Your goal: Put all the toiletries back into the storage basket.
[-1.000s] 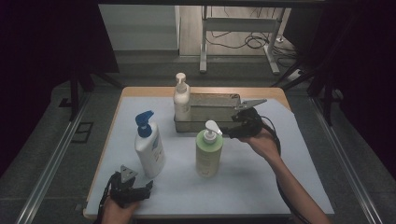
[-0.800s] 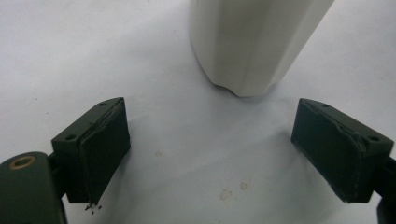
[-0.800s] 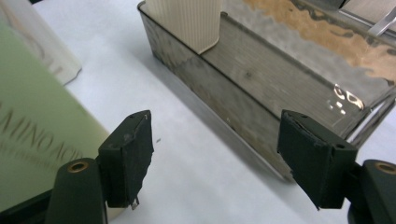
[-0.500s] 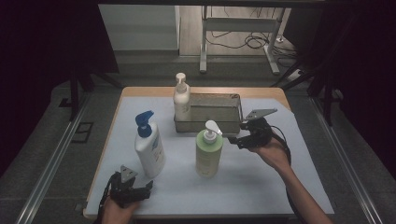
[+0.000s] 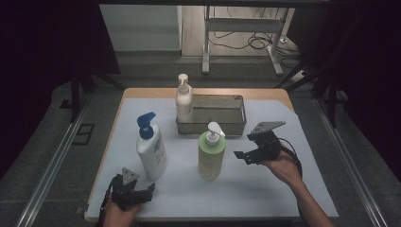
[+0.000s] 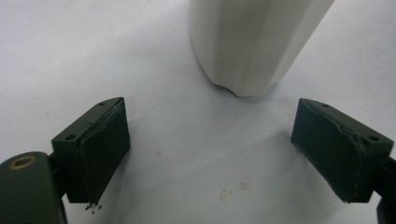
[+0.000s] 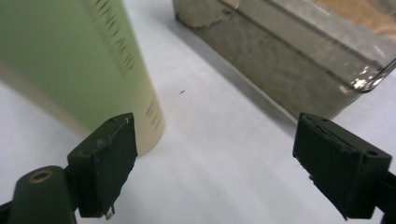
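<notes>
A green pump bottle [image 5: 211,152] [image 7: 79,60] stands upright in the middle of the white mat. My right gripper [image 5: 242,156] [image 7: 212,163] is open just right of it, jaws wide apart and empty. A white bottle with a blue pump [image 5: 150,147] [image 6: 254,42] stands at the left. My left gripper [image 5: 149,190] [image 6: 215,154] rests open near the table's front edge, in front of that bottle, with nothing between its jaws. A cream pump bottle [image 5: 183,100] stands at the left end of the grey mesh basket [image 5: 236,127] [image 7: 289,60]; I cannot tell whether inside or beside it.
The white mat [image 5: 283,189] covers a wooden table. Dark floor and metal rails lie on both sides. A metal frame with cables [image 5: 246,42] stands behind the table.
My right gripper has drawn back from the basket's front right toward the near right, ending lower beside the green bottle. The left gripper has stayed still.
</notes>
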`<state>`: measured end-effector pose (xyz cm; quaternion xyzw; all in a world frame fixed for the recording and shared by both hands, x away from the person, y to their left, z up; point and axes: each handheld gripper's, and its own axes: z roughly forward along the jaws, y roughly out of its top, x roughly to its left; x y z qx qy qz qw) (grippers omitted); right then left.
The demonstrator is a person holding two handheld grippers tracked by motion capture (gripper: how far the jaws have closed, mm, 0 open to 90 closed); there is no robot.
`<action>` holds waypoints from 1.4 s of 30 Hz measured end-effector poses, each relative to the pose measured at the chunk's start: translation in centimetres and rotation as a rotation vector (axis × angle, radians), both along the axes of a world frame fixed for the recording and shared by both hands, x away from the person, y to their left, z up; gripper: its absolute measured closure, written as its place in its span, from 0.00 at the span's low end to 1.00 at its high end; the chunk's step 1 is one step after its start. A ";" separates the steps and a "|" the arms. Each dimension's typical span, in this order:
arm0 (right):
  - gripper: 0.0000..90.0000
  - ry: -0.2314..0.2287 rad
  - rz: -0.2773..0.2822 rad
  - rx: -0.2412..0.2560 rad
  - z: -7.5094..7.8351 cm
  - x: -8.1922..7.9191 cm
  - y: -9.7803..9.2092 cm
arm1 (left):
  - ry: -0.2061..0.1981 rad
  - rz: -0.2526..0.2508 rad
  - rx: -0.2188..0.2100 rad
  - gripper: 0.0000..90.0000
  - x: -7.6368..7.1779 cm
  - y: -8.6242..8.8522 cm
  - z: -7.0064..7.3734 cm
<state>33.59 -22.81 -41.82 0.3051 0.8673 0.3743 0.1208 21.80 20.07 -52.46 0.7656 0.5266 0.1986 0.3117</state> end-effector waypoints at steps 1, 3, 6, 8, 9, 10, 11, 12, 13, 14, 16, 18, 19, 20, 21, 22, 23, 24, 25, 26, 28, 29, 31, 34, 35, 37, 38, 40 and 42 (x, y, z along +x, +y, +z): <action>0.14 0.002 0.003 0.003 0.0 -0.3 0.0 | 0.000 0.000 0.000 0.13 0.0 0.0 0.0; 0.13 0.000 0.011 0.008 -0.1 -0.7 0.0 | 0.000 -0.001 0.000 0.13 0.0 0.0 0.0; 0.11 -0.001 0.021 0.015 -0.1 -1.1 0.0 | 0.000 -0.001 0.000 0.12 0.0 0.0 0.0; 0.08 -0.006 0.028 0.019 -0.2 -1.4 0.0 | 0.000 -0.001 0.000 0.12 0.0 0.0 0.0; 0.05 -0.004 0.032 0.019 -0.3 -1.7 0.2 | 0.000 -0.001 0.000 0.12 0.0 0.0 0.0; 0.03 -0.006 0.037 0.015 -0.3 -1.9 0.3 | 0.000 -0.001 0.000 0.12 0.0 0.0 0.0; 0.01 -0.008 0.043 0.013 -0.4 -2.0 0.4 | 0.000 -0.001 0.000 0.12 0.0 0.0 0.0; 0.00 -0.010 0.051 0.008 -0.4 -2.2 0.5 | 0.000 -0.001 0.000 0.12 0.0 0.0 0.0; 0.00 -0.010 0.051 0.008 -0.4 -2.2 0.5 | 0.000 -0.001 0.000 0.12 0.0 0.0 0.0; 0.00 -0.019 0.069 -0.007 -0.5 -2.5 0.8 | -0.001 -0.003 0.002 0.12 0.0 0.0 0.0; 0.00 -0.022 0.078 -0.012 -0.5 -2.6 1.0 | -0.001 -0.003 0.002 0.12 0.0 0.0 0.0; 0.00 -0.024 0.105 -0.010 -0.5 -3.0 1.5 | -0.002 -0.003 0.002 0.12 0.0 0.0 0.0; 0.00 -0.025 0.110 -0.003 -0.5 -3.1 1.6 | -0.002 -0.003 0.002 0.12 0.0 0.0 0.0; 0.00 -0.025 0.116 0.001 -0.5 -3.2 1.8 | -0.002 -0.003 0.002 0.12 0.0 0.0 0.0; 0.00 -0.025 0.119 0.004 -0.5 -3.3 1.9 | -0.002 -0.002 0.003 0.12 0.0 0.0 0.0; 0.00 -0.025 0.123 0.005 -0.5 -3.4 2.1 | -0.002 -0.003 0.003 0.12 0.0 0.0 0.0; 0.00 -0.027 0.126 0.006 -0.5 -3.5 2.3 | -0.002 -0.003 0.002 0.12 0.0 0.0 0.0; 0.00 -0.024 0.130 0.010 -0.5 -3.5 2.4 | -0.002 -0.003 0.002 0.12 0.0 0.0 0.0; 0.00 -0.021 0.131 0.017 -0.6 -3.6 2.5 | -0.002 -0.003 0.003 0.12 0.0 0.0 0.0; 0.00 -0.019 0.131 0.027 -0.6 -3.6 2.6 | -0.002 -0.003 0.003 0.12 0.0 0.0 0.0; 0.00 -0.007 0.133 0.047 -0.6 -3.7 2.8 | -0.003 -0.001 0.000 0.12 0.0 0.0 0.0; 0.00 -0.007 0.133 0.047 -0.6 -3.7 2.8 | -0.004 -0.001 -0.001 0.12 0.0 0.0 0.0; 0.00 -0.002 0.137 0.058 -0.6 -3.8 3.3 | -0.003 -0.002 0.001 0.12 0.0 0.0 0.0; 0.00 -0.001 0.144 0.061 -0.6 -3.9 3.6 | -0.003 -0.002 0.001 0.12 0.0 0.0 0.0; 0.00 -0.005 0.146 0.061 -0.6 -3.9 4.0 | -0.003 -0.002 0.001 0.12 0.0 0.0 0.0; 0.00 -0.008 0.145 0.060 -0.6 -3.9 4.3 | -0.003 -0.002 0.001 0.12 0.0 0.0 0.0; 0.00 -0.008 0.145 0.060 -0.6 -3.9 4.3 | -0.003 -0.002 0.001 0.12 0.0 0.0 0.0; 0.00 -0.004 0.150 0.061 -0.6 -3.8 4.8 | -0.004 -0.001 0.002 0.12 0.0 0.0 0.0; 0.00 -0.006 0.151 0.065 -0.6 -3.7 5.0 | -0.004 -0.001 0.002 0.12 0.0 0.0 0.0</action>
